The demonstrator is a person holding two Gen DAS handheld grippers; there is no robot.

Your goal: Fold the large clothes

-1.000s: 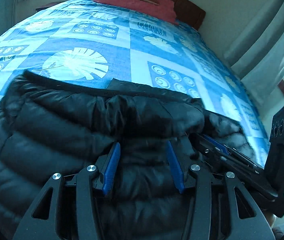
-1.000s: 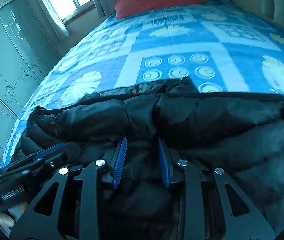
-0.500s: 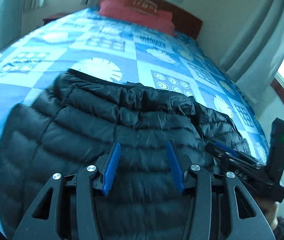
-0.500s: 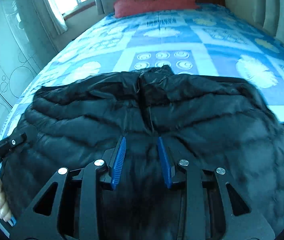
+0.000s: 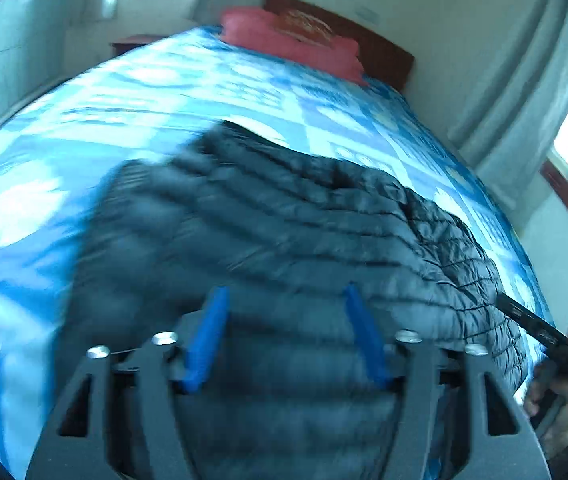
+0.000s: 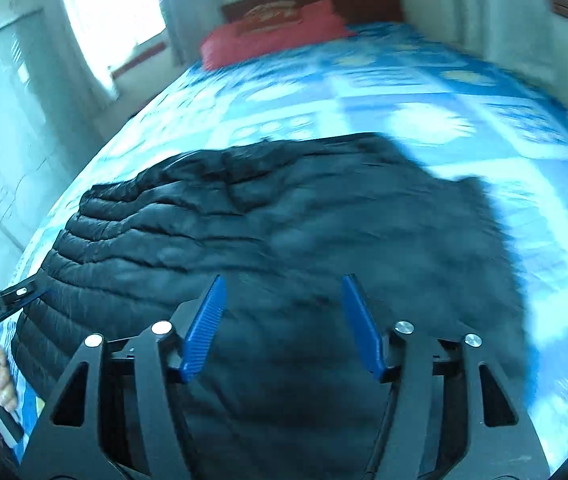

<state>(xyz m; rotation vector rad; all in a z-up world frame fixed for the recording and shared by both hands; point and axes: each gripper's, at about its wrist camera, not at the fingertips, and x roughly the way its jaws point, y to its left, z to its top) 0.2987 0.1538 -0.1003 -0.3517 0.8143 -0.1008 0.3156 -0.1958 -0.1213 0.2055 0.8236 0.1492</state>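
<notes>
Black puffer jacket point(image 5: 284, 240) flat on bed point(image 5: 164, 92), apparently laid out for folding. Left claw point(image 5: 286, 336) and right claw point(image 6: 282, 324) opening above it, nothing gripped.

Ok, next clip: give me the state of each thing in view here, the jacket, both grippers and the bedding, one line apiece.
Black puffer jacket: lying spread on the bed, held by neither gripper.
Left gripper: jaws opening, nothing between the pads, above the jacket.
Right gripper: jaws opening, nothing between the pads, above the jacket.
Blue patterned bedspread: laid flat over the bed, under the jacket.
Red pillow: lying at the headboard end.
</notes>
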